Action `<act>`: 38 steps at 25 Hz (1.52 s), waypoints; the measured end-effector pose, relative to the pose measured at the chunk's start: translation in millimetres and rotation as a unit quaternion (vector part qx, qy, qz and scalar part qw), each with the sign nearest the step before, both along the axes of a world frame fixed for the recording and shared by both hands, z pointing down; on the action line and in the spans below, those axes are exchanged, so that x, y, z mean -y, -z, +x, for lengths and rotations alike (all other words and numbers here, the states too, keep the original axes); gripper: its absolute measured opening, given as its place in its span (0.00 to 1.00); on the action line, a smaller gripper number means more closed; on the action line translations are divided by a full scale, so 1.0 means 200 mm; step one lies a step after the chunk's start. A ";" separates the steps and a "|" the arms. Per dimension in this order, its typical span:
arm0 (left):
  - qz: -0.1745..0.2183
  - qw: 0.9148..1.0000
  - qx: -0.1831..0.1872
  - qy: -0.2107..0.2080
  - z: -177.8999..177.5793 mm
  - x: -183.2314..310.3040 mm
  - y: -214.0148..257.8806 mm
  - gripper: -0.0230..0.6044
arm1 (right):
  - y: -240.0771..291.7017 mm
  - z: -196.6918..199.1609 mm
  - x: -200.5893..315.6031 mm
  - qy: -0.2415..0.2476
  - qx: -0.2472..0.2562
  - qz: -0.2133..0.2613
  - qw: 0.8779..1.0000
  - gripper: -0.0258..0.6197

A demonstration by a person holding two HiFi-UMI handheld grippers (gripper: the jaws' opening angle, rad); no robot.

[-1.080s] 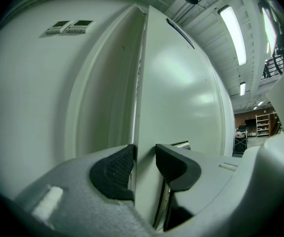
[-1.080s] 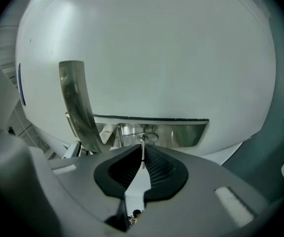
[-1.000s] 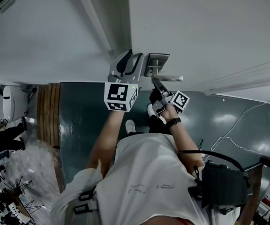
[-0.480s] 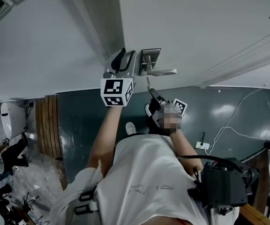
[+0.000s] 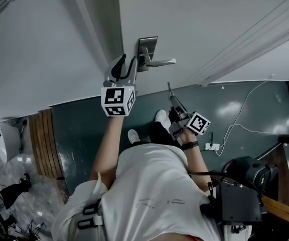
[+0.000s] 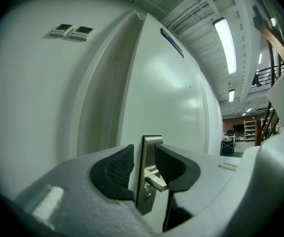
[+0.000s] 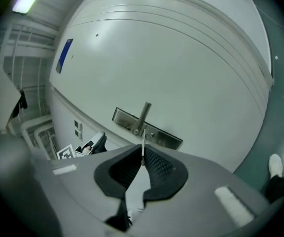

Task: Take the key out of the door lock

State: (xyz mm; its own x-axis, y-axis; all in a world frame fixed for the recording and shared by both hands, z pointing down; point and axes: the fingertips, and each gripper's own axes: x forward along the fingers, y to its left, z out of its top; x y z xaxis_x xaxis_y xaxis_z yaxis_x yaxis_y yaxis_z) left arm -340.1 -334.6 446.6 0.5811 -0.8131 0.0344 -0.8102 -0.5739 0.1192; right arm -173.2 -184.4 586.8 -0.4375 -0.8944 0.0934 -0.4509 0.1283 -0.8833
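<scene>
- Two grippers are seen raised at the door [image 5: 199, 19], both in front of the lock side.
- Lock plate [image 5: 147, 49] is mounted close to the door's edge, just beside the frame [image 5: 97, 29]; the lever handle [image 5: 163, 63] sticks out from the plate toward the door's middle.
- Key [image 7: 142, 143] is out of the lock: it is clamped between the fingers [image 7: 159, 169] of the right gripper [image 7: 142, 154], blade pointing at the plate, with a clear gap to the door.
- Head view confirms this: key [image 5: 169, 89] is held below the handle and apart from it, with the right gripper [image 5: 173, 100] and its marker cube [image 5: 198, 123] lower down over the dark floor [image 5: 84, 129].
- Right fingers are narrow, pinched on the thin key blade.
- Left gripper [image 6: 144, 164] is pointed at the door edge, beside the plate.
- Left fingers [image 6: 115, 169] are apart and closing; lock plate and handle are seen through the gap between them, and no pad is seen pressing on either.
- Left marker cube [image 5: 117, 101] is seen just below that gripper's body.
- Keyhole itself cannot be made out in the head view.
</scene>
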 end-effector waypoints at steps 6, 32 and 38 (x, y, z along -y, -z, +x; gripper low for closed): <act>-0.017 1.000 -0.002 0.000 0.03 -0.28 -0.09 0.15 | 0.24 0.01 -0.05 0.003 -0.246 0.053 0.968 0.08; 0.025 0.995 0.043 0.082 0.34 -0.90 0.11 0.04 | 0.85 0.03 -0.20 0.062 -0.150 0.184 0.970 0.08; 0.039 0.995 0.039 0.079 0.25 -0.84 0.14 0.04 | 0.85 -0.02 -0.15 0.049 -0.162 0.194 0.966 0.08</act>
State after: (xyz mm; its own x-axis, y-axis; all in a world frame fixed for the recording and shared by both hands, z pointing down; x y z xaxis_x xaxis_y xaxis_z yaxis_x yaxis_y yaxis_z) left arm -289.8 -165.8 418.3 0.4442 -0.8959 0.0087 -0.8959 -0.4441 0.0119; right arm -177.8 -154.3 417.2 -0.5259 -0.8453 -0.0938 -0.6648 0.4774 -0.5746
